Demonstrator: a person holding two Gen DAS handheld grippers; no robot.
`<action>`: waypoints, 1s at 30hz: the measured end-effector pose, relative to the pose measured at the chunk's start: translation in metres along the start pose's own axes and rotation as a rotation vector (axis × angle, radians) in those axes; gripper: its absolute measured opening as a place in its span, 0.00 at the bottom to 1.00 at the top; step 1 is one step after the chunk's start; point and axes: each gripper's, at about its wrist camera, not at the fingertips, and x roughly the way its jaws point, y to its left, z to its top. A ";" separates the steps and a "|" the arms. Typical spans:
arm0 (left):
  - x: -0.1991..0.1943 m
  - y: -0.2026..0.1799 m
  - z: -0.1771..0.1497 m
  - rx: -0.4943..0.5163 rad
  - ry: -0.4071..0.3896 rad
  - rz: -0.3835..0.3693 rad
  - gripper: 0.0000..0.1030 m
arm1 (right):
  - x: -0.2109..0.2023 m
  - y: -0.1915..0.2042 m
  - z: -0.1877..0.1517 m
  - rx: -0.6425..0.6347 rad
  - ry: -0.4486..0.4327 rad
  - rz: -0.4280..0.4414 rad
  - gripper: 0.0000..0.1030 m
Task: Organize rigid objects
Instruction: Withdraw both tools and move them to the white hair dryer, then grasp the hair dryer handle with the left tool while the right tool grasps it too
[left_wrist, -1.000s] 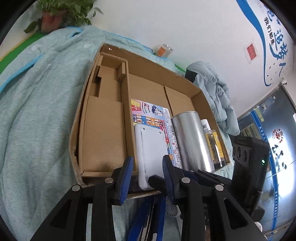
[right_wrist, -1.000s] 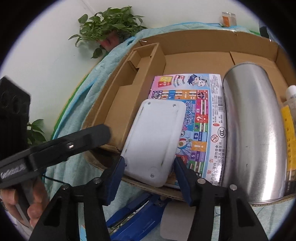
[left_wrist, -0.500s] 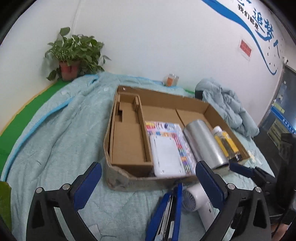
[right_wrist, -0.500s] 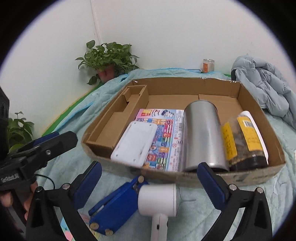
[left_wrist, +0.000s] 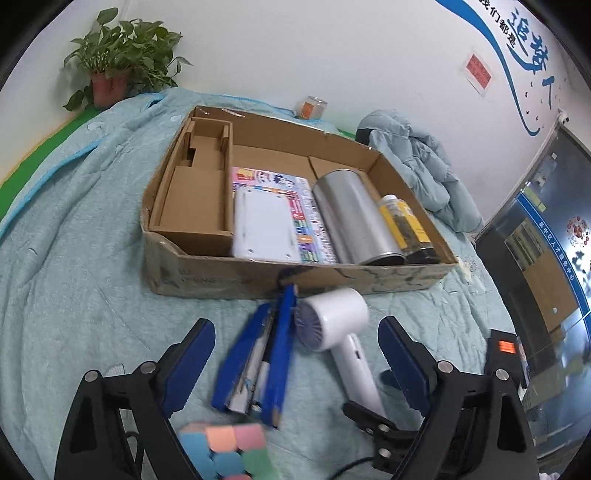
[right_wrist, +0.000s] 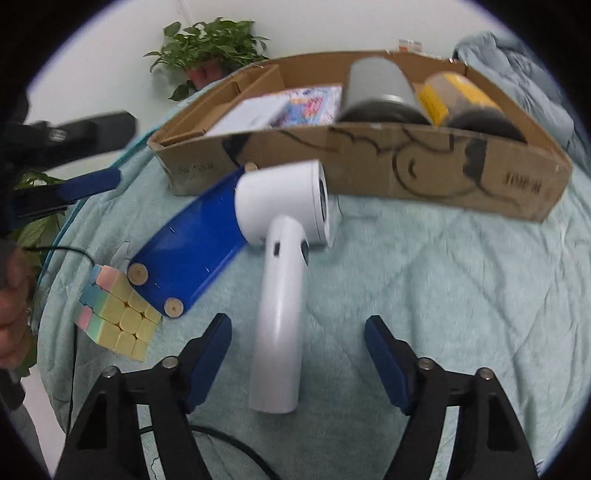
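Both claws withdrew from the box (left_wrist: 295, 273), parted and probably empty, over quilt (left_wrist: 74, 295).

Both tongs off the white tablet (left_wrist: 263, 224), now apart.

A white hair dryer (right_wrist: 284, 258) lies on the teal blanket before the cardboard box (right_wrist: 369, 166), touching a blue stapler (right_wrist: 192, 251); a pastel cube (right_wrist: 114, 314) sits just beside the stapler
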 end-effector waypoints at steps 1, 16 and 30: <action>-0.005 -0.008 -0.006 0.007 -0.008 0.008 0.88 | 0.001 0.000 -0.002 0.001 0.002 -0.001 0.52; -0.015 -0.057 -0.121 -0.094 0.163 -0.273 0.87 | -0.064 -0.004 -0.091 0.004 0.027 0.138 0.30; 0.051 -0.083 -0.162 -0.049 0.349 -0.253 0.34 | -0.066 0.007 -0.119 -0.039 -0.028 0.076 0.30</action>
